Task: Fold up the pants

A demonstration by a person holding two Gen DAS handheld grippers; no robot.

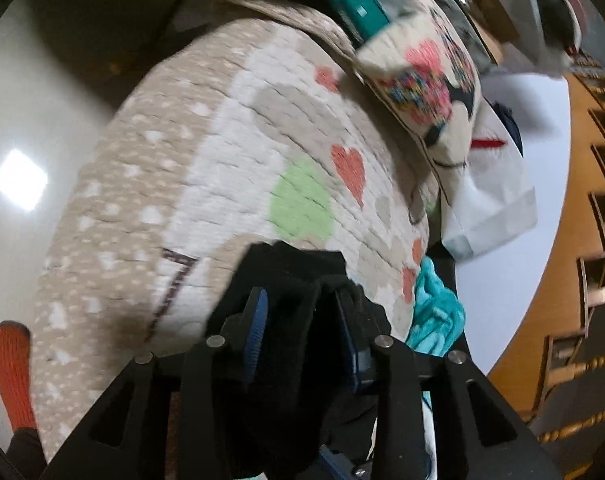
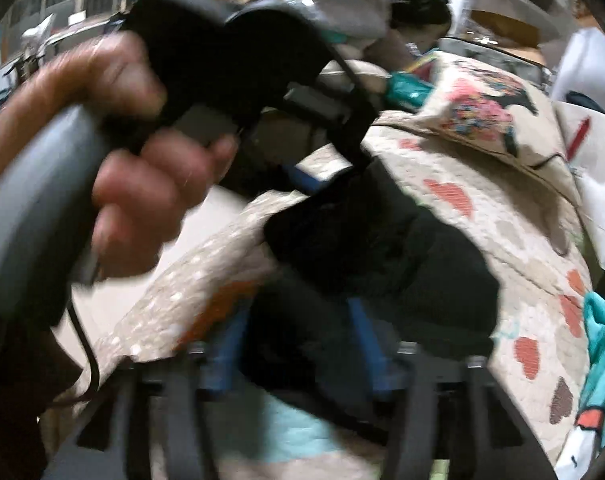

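The black pants (image 1: 298, 280) are bunched between the blue pads of my left gripper (image 1: 302, 320), which is shut on them above the heart-patterned quilt (image 1: 222, 152). In the right wrist view the black pants (image 2: 382, 240) hang in a dark bundle over the quilt (image 2: 522, 216). My right gripper (image 2: 298, 344) is shut on their lower part, its blue fingers (image 2: 362, 332) blurred. The left gripper's handle (image 2: 222, 40), held by a hand (image 2: 142, 160), fills the upper left and grips the pants' upper edge.
A patterned cushion (image 1: 430, 80) lies on the quilt's far side, with a white garment (image 1: 498, 192) and a teal cloth (image 1: 434, 312) at the right. A teal box (image 1: 354, 0) sits at the top. A wooden frame (image 1: 582, 240) borders the right.
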